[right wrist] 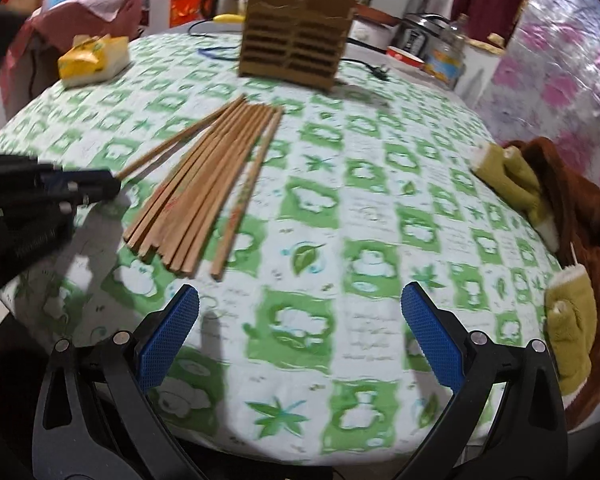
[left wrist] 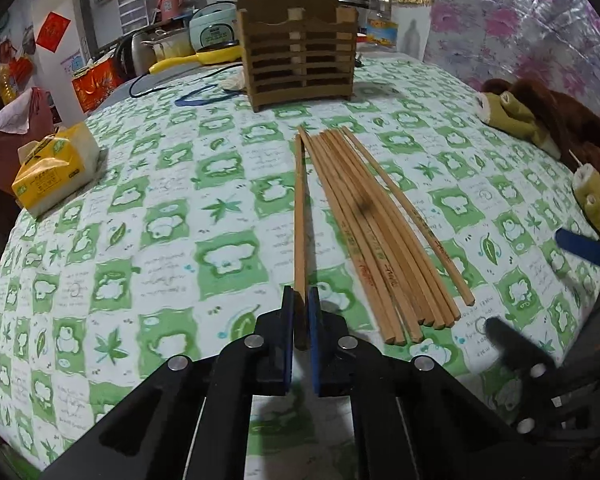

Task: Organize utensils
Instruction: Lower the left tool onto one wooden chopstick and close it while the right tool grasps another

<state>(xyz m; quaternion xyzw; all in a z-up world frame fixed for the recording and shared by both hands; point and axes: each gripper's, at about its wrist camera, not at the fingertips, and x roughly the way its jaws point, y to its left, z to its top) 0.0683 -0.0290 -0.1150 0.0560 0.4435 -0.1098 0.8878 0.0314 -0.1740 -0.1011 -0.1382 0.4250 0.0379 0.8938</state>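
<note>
Several wooden chopsticks [left wrist: 376,232] lie in a fan on the green-and-white tablecloth; they also show in the right wrist view [right wrist: 204,184]. My left gripper [left wrist: 300,300] is shut on the near end of a single chopstick [left wrist: 300,216], set apart left of the pile; it also shows in the right wrist view [right wrist: 112,184]. A brown slatted wooden utensil holder [left wrist: 300,56] stands upright at the far side, also in the right wrist view [right wrist: 296,40]. My right gripper [right wrist: 300,304] is open and empty, right of the pile, above the cloth.
A yellow tissue pack [left wrist: 56,168] lies at the left. A brown and olive plush toy [left wrist: 540,120] lies at the right edge, also seen in the right wrist view [right wrist: 560,220]. Pots, a kettle and cables crowd the far edge behind the holder.
</note>
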